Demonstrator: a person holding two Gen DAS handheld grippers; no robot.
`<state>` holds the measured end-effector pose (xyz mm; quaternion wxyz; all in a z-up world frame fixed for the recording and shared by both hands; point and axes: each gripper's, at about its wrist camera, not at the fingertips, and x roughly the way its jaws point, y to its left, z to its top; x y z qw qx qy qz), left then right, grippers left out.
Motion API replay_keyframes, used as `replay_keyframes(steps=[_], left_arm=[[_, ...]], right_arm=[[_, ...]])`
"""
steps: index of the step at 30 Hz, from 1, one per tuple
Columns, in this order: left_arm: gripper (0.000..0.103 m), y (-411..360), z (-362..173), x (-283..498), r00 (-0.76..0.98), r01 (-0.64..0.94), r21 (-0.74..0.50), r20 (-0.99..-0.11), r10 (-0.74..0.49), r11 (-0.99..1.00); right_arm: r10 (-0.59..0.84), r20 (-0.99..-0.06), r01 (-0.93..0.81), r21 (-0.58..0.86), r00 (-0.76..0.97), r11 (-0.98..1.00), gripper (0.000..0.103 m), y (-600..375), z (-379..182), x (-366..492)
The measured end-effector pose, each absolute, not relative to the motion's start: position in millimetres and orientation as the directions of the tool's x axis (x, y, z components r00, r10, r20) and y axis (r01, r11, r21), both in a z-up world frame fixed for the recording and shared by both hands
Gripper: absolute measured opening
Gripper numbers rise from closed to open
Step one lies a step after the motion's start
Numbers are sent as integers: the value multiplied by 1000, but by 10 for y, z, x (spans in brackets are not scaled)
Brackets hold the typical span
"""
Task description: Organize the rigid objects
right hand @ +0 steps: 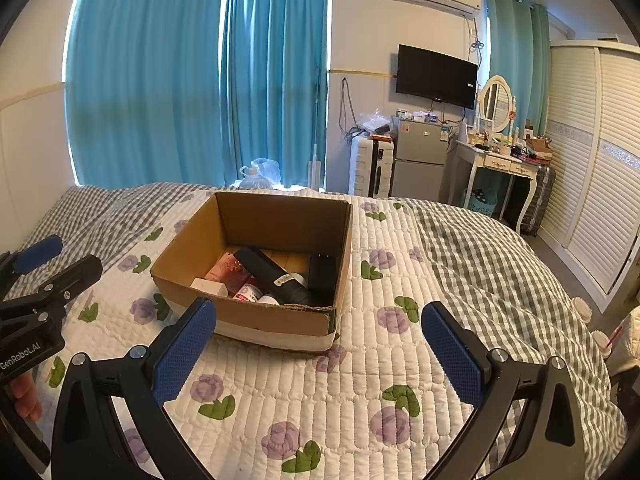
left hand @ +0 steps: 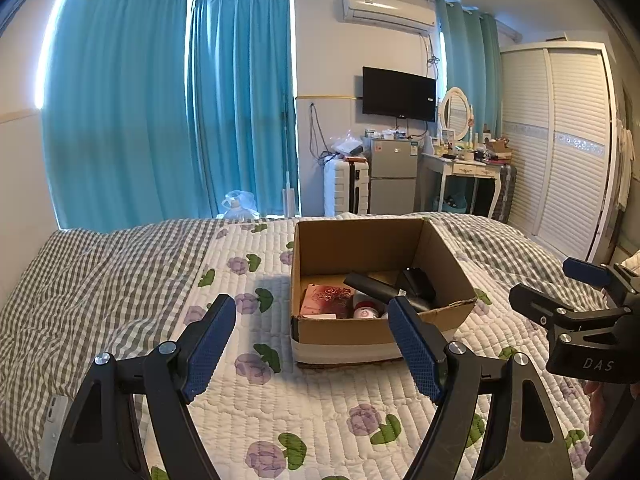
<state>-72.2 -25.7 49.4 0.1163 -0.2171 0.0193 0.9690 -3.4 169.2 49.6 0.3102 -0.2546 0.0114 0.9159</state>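
Both hand-held grippers, left (left hand: 312, 340) and right (right hand: 318, 344), are held wide and empty. The box (right hand: 256, 320) sits on the bed (right hand: 360, 392). The hard things inside are best gripped mid-body.

From my seat both feeds read bright enough, lit mostly by daylight filtering through the teal curtains (left hand: 168, 112). A hard white strip blows out along the curtains' left edge and along their top, with no detail left there. The quilt (left hand: 304, 400) in front of the curtains is evenly lit. I see a soft grey shadow on the quilt just left of the cardboard box (left hand: 360, 248), and the box interior is dim. Fisheye bending is strong: the wardrobe (right hand: 592, 152), far right of the curtains, bows visibly, and black vignette fills the corners. Focus is acceptable, slightly soft toward the edges.
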Motion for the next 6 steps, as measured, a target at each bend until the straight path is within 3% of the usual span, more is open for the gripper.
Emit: replay_keyframes(steps=[6], left_arm=[[81, -255, 476, -731, -873, -228, -24, -437, 215, -973]], right_arm=[[561, -481, -576, -133, -674, -807, 103, 1704, 493, -35]])
